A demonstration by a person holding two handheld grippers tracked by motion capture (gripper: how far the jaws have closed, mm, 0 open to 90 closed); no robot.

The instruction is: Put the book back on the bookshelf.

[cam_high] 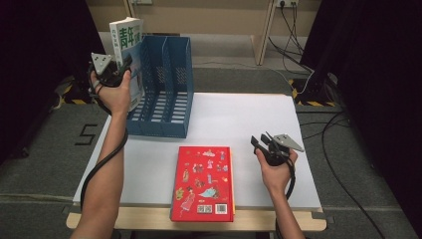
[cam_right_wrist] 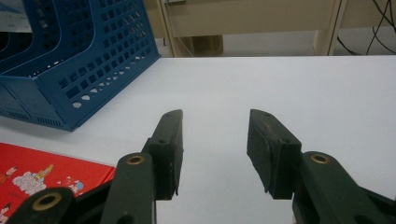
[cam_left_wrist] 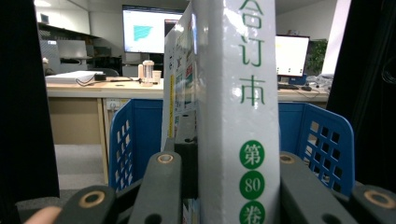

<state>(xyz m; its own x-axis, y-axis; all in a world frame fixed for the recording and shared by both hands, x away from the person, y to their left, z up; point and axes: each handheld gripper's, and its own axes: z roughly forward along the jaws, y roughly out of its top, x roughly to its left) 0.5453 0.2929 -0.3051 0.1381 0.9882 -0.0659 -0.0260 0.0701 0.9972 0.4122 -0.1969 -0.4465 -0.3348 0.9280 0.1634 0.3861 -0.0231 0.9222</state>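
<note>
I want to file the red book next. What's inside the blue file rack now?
A white book stands in the left slot of the blue file rack, clamped by the left gripper. The other slots look empty; their floors are partly hidden.

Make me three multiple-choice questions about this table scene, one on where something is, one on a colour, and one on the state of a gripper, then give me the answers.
1. Where does the red book lie?
A. flat at the table's near edge
B. inside the file rack
C. in the right gripper

2. What colour is the file rack?
A. green
B. blue
C. white

3. How is the left gripper?
A. open over the table
B. shut on the red book
C. shut on the white book

Answers: 1 A, the cover faces up by the front edge. 2 B, its perforated walls are blue. 3 C, both jaws press the upright white book's sides; the right gripper is open.
</note>
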